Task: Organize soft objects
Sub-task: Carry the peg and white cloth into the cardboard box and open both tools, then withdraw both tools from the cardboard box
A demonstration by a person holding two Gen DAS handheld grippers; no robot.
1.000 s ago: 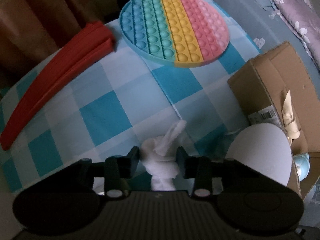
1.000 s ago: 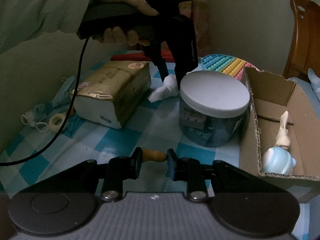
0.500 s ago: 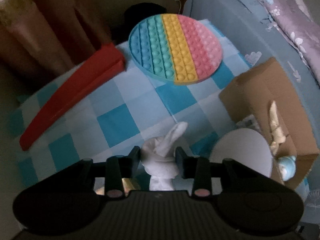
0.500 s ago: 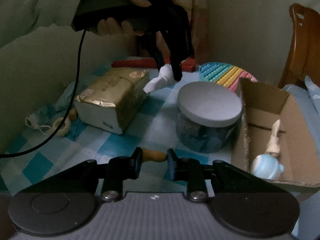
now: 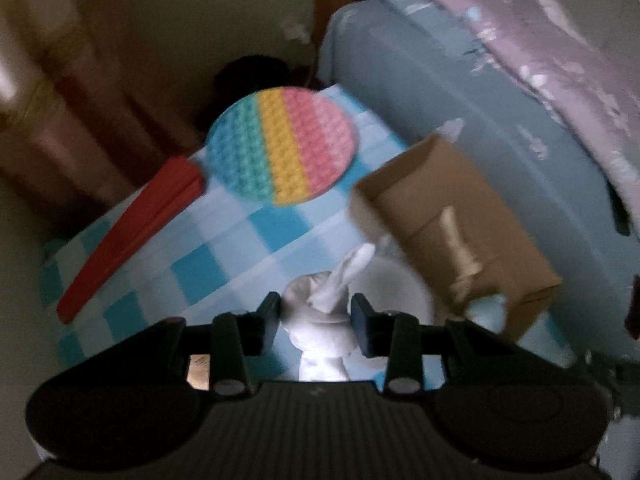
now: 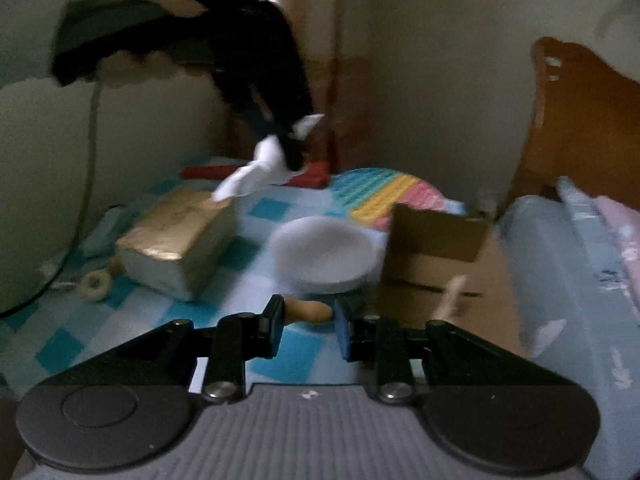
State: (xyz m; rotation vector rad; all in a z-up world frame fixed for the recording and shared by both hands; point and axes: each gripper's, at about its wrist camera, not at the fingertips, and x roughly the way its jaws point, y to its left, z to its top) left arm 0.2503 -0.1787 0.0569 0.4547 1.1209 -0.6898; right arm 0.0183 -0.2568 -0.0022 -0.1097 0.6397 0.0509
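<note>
1. Left tongs: closed around a small white soft figure, the pads pressing its rounded body from both sides, a long ear or limb sticking up past the tips. Held well above the surface, probably so it clears the things below on the way to the box.

2. Right tongs: clamped as narrow as they go on a small tan peg-shaped piece, gripped across its length so that it lies level between the pads. Also off the surface.

3. Cardboard box: open-topped, at the surface's edge next to the bed. Already contains a pale slender toy and a light blue rounded one; by my judgement this is the collecting place, and both held items are bound for it.

4. Round jar with a white lid: stands between the tissue pack and the box, directly under the carrying path; a reason to keep the loads high.

5. Tissue pack: gold-wrapped, lying flat on the checked cloth, untouched.

6. Rainbow bubble mat: flat at the far end, just beside a red folded fan.

7. Small ring-shaped item: near the tissue pack's corner; too blurred to identify further.

Both views are smeared; fine detail is uncertain.
</note>
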